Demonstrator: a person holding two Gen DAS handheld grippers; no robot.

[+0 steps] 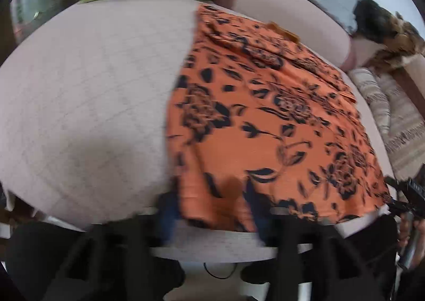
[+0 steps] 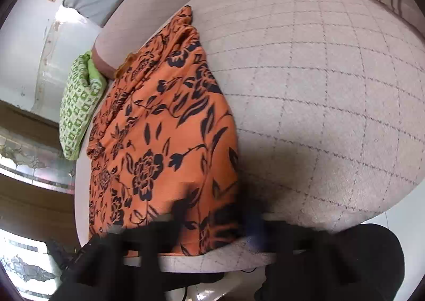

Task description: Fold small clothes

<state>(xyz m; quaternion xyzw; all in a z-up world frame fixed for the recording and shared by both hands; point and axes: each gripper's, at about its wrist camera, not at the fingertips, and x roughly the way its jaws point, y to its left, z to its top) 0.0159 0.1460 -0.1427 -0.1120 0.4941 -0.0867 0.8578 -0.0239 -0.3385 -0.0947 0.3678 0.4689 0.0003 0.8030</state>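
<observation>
The orange flowered cloth (image 1: pixel 265 115) lies spread along the bed (image 1: pixel 87 94), its near hem at the front edge, apparently folded once lengthwise, though blur hides the layers. The left gripper (image 1: pixel 209 210) has its fingers spread around the hem; the right gripper (image 2: pixel 215 221) likewise straddles it. Whether either pinches the cloth cannot be told. Crosswise folds seem left to do.

Motion blur smears both tongs' fingers (image 1: pixel 170 210) over the orange garment's (image 2: pixel 164 141) near hem, hiding any grip.
</observation>
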